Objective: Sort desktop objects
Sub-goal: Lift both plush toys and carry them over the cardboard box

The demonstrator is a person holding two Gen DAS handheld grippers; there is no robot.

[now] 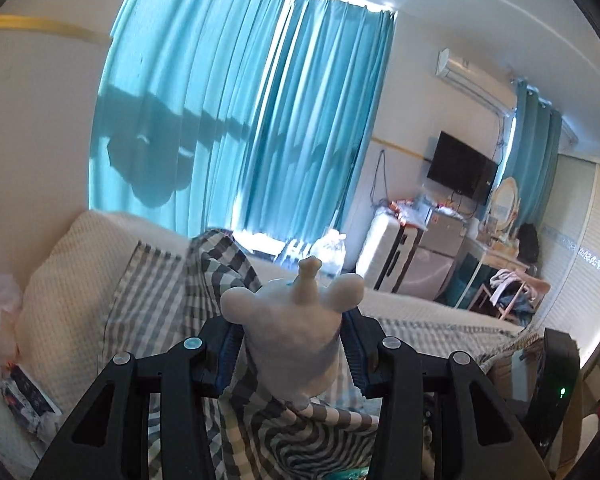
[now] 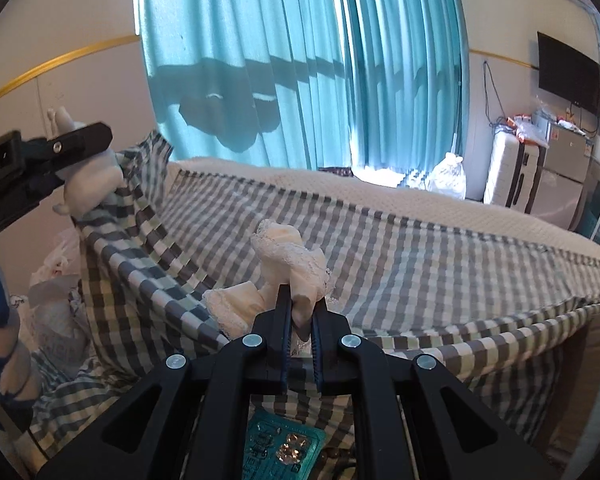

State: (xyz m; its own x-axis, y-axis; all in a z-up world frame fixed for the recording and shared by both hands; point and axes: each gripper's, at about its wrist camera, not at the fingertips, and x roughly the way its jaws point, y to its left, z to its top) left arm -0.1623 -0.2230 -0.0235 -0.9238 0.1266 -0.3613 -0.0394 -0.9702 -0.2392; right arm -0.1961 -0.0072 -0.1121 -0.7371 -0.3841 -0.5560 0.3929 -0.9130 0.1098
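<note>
My left gripper (image 1: 292, 344) is shut on a white plush toy (image 1: 296, 320) with rounded ears and a small knob on top, held up in the air above a grey checked cloth (image 1: 168, 304). The same toy (image 2: 88, 188) and the left gripper (image 2: 56, 156) show at the far left of the right wrist view. My right gripper (image 2: 302, 308) is shut on a cream lace-trimmed fabric piece (image 2: 292, 260), lifted above the checked cloth (image 2: 400, 264).
A bed with a cream blanket (image 1: 60, 280) lies ahead, teal curtains (image 1: 240, 100) behind it. A teal packet (image 2: 284, 448) lies below the right gripper. A suitcase (image 2: 512, 176), small fridge and wall TV (image 1: 460, 168) stand at the right. Plastic bags (image 2: 56, 280) sit at the left.
</note>
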